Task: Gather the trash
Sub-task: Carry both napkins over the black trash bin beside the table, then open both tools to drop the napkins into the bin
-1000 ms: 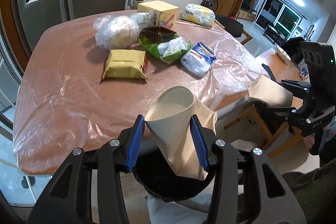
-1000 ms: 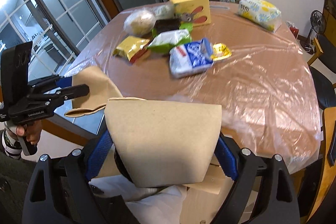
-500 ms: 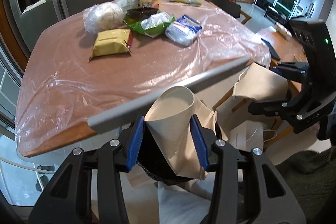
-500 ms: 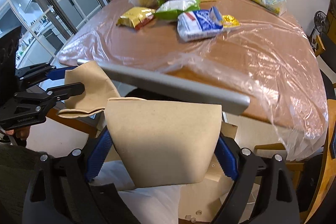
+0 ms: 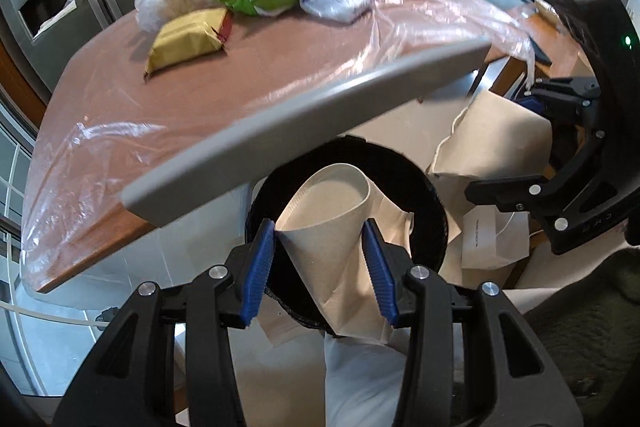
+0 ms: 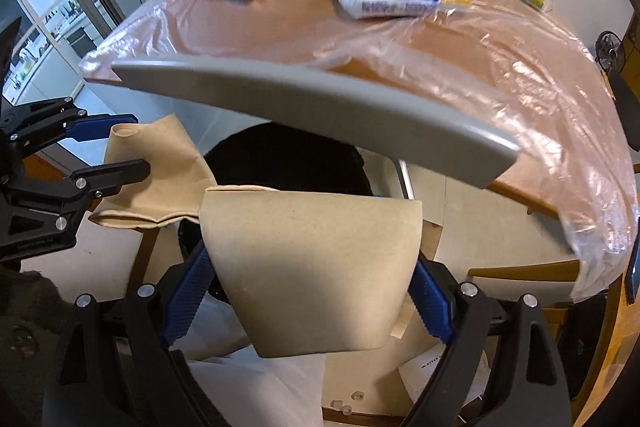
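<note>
My left gripper (image 5: 320, 267) pinches a paper bag (image 5: 340, 223) over the black bin (image 5: 432, 215).
Snack packets cluster at the tabletop's (image 5: 280, 67) far edge.

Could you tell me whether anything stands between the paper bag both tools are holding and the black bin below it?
Nothing visible blocks it. The paper bag hangs right over the black bin. The grey chair back sits beyond the bin, toward the table.

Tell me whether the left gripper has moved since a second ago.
Yes. The left gripper, shut on the paper bag, has come down: the table edge, once below the bag's mouth, now sits above it, and the black bin shows underneath.
</note>
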The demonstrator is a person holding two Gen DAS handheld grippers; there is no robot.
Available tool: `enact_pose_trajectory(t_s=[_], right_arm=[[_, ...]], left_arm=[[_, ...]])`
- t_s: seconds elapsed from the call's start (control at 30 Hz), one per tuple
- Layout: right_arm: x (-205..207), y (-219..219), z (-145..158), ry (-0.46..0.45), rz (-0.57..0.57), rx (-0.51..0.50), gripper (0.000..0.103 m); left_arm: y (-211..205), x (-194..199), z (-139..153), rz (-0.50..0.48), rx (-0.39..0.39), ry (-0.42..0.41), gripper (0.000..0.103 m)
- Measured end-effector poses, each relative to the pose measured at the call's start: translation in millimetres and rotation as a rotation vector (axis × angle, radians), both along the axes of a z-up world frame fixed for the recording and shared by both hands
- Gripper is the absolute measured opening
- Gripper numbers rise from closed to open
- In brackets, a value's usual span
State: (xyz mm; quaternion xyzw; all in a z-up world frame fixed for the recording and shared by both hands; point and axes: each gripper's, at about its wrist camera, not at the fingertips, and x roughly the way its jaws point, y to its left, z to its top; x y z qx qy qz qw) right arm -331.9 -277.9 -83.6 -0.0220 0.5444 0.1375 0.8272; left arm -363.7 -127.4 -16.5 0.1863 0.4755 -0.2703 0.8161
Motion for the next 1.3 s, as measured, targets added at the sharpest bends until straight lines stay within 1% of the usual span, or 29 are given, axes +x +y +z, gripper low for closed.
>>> enact_pose_trajectory(t_s=[0.23, 0.47, 0.57, 0.77, 0.93, 0.97, 1.0, 1.07, 1.3], right_arm=[[5, 8, -23, 0.010, 0.017, -0.057, 0.087], [14, 18, -42, 0.017, 0.021, -0.086, 0.087], [17, 21, -51, 0.017, 0.020, -0.096, 0.087], [19, 21, -61, 0.025, 0.019, -0.091, 0.087], [20, 24, -62, 0.025, 0.024, -0.074, 0.088], [21, 24, -61, 0.026, 0.027, -0.072, 0.088], [20, 23, -62, 0.030, 0.026, -0.070, 0.090], [24, 23, -60, 0.040, 0.017, -0.061, 0.093], [28, 5, -58, 0.061, -0.031, 0.007, 0.098]], left_arm=[[-7, 0, -24, -0.019, 0.068, 0.003, 0.046], [-11, 2, -42, -0.037, 0.108, 0.006, 0.046], [-12, 4, -50, -0.042, 0.119, 0.011, 0.046], [-9, 9, -61, -0.053, 0.132, 0.022, 0.046], [-6, 15, -64, -0.054, 0.113, 0.033, 0.048], [-3, 18, -64, -0.049, 0.092, 0.049, 0.056], [-1, 19, -63, -0.044, 0.082, 0.054, 0.070], [4, 22, -59, -0.027, 0.059, 0.046, 0.081], [17, 28, -51, 0.003, 0.049, 0.041, 0.081]])
